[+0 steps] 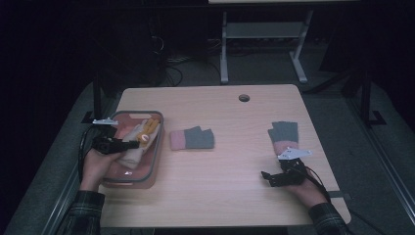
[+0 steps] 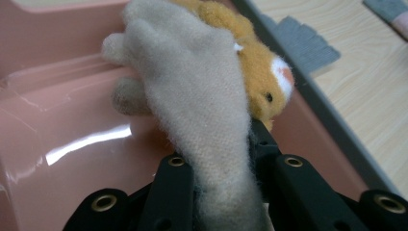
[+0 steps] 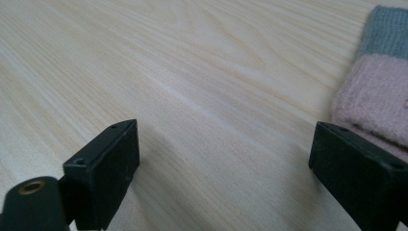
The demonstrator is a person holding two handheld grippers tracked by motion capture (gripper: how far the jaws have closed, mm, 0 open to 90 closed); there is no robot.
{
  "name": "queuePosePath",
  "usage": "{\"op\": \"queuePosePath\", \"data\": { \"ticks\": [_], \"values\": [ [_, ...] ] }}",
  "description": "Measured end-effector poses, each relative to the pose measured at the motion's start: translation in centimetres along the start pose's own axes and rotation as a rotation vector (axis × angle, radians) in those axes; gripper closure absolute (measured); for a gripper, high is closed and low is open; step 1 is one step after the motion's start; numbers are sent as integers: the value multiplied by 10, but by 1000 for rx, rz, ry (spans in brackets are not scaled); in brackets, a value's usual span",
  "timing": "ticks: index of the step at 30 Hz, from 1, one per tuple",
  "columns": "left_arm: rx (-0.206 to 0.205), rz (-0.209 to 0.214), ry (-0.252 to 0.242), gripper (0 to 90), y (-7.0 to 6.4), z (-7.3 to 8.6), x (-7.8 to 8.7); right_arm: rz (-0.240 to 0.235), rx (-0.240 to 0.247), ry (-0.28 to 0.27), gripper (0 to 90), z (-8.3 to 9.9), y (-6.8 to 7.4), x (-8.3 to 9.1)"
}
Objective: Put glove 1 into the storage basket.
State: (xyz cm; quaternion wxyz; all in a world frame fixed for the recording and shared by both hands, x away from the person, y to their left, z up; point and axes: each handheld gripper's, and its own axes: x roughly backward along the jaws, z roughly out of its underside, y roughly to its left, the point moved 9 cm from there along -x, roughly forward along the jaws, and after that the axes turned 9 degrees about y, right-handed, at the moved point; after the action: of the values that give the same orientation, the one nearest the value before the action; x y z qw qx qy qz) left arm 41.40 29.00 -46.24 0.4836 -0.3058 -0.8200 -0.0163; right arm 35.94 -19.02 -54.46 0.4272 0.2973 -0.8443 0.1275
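1. Room: dark; white desk frame point(image 1: 264, 36) beyond table.
2. Table point(image 1: 230, 196): pale wood.
3. Bin point(image 1: 151, 161), pink, at table's left edge.
4. Two gloves point(image 1: 192, 139) point(image 1: 284, 137) on table, mid and right.
5. Left gripper point(image 1: 128, 143): over bin, clamped on cream glove point(image 2: 202, 110).
6. Right gripper point(image 1: 268, 177): wide open, holding nothing, low over table's right.

two gloves point(image 1: 192, 139) lie right of the bin point(image 1: 155, 161)

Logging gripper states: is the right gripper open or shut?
Open. The right gripper has its jaws wide apart over bare table, nothing between them; a pink-and-grey glove lies beside.
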Motion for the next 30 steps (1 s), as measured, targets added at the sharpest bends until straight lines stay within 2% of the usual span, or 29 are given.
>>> {"op": "queuePosePath", "data": {
  "ticks": [4, 8, 12, 16, 20, 23, 30],
  "values": [
    [7, -5, 53, 753, 4, 5, -8, 0, 0, 0, 100, 0, 0, 0],
    [8, -11, 84, 739, 5, 7, -14, 0, 0, 0, 100, 0, 0, 0],
    [23, -17, 115, 687, 8, 10, -21, 0, 0, 0, 100, 0, 0, 0],
    [34, -31, 144, 535, 13, 14, -26, 0, 0, 0, 100, 0, 0, 0],
    [35, -69, 143, 352, 17, 15, -27, 0, 0, 0, 100, 0, 0, 0],
    [29, -78, 130, 274, 18, 13, -26, 0, 0, 0, 100, 0, 0, 0],
    [3, -112, 72, 186, 19, 7, -13, 0, 0, 0, 100, 0, 0, 0]
  ]
}}
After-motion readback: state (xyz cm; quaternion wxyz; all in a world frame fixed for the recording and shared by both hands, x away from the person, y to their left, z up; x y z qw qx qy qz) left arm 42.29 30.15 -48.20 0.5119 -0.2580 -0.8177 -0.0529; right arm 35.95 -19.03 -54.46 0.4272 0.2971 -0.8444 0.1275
